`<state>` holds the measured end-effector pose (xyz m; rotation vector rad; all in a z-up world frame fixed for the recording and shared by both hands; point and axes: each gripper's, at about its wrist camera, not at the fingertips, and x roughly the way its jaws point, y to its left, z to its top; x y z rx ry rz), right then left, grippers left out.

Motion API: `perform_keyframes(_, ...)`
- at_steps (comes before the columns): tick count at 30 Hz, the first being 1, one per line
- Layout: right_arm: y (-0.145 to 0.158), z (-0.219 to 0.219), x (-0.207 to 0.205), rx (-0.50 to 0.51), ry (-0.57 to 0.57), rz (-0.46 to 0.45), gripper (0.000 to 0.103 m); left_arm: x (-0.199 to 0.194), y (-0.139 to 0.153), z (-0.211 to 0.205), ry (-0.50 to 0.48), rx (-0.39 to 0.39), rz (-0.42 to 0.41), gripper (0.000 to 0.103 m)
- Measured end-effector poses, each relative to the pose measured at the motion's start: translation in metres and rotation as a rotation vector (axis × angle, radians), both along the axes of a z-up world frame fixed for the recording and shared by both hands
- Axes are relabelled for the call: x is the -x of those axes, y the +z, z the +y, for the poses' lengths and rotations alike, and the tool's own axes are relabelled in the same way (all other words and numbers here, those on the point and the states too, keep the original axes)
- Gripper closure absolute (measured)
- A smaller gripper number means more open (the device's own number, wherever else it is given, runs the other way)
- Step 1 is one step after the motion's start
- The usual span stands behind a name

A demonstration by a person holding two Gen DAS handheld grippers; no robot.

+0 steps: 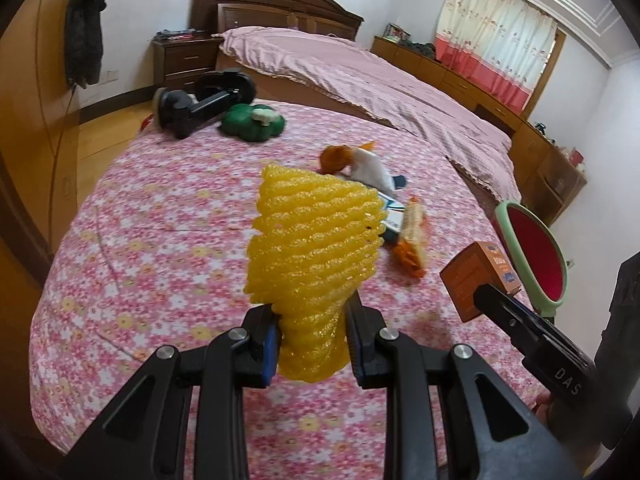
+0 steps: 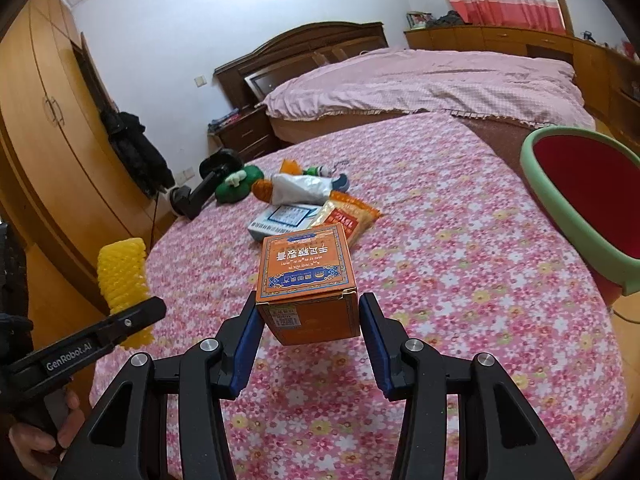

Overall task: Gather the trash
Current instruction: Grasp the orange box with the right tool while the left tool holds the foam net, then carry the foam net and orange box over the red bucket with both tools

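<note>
Currently we hold two pieces of trash above the floral table point(image 1: 152, 232). Our left gripper point(image 1: 310, 344) is clamped tight on the yellow foam net point(image 1: 316, 248), which sticks up between its pads and is squeezed at the bottom end. Our right gripper point(image 2: 310, 326) grips the orange box point(image 2: 308, 280) by its near end, box lifted clear of the cloth, printed top face up. From the right wrist view the left pad touches the box side; a sliver of gap shows at the right pad.

The bin point(image 2: 580, 200), green rim and red inside, sits at the table's right edge, near the right gripper. More trash lies mid-table, far from us: a white-blue pack point(image 2: 284, 220), an orange snack bag point(image 2: 348, 216), a crumpled silver wrapper point(image 2: 300, 188). A green plush point(image 1: 252, 120) and a black clamp mount point(image 1: 208, 100) sit at the far left edge. Behind is a bed point(image 1: 360, 76) with a pink cover.
</note>
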<state>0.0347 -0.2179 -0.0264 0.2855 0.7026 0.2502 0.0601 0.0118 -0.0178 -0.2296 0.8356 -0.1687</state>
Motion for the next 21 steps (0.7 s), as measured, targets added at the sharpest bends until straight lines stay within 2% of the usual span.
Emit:
perform_keyframes(13,0.025,-0.048,0.012,-0.028,-0.109,-0.045,0.054,-0.020,0.014,-0.053,-0.135,-0.004,-0.013,0.075)
perform_keyframes(21,0.036,-0.098,0.019,-0.050,-0.240,-0.068,0.054,-0.036,0.020,-0.098,-0.250,-0.001,-0.015,0.075)
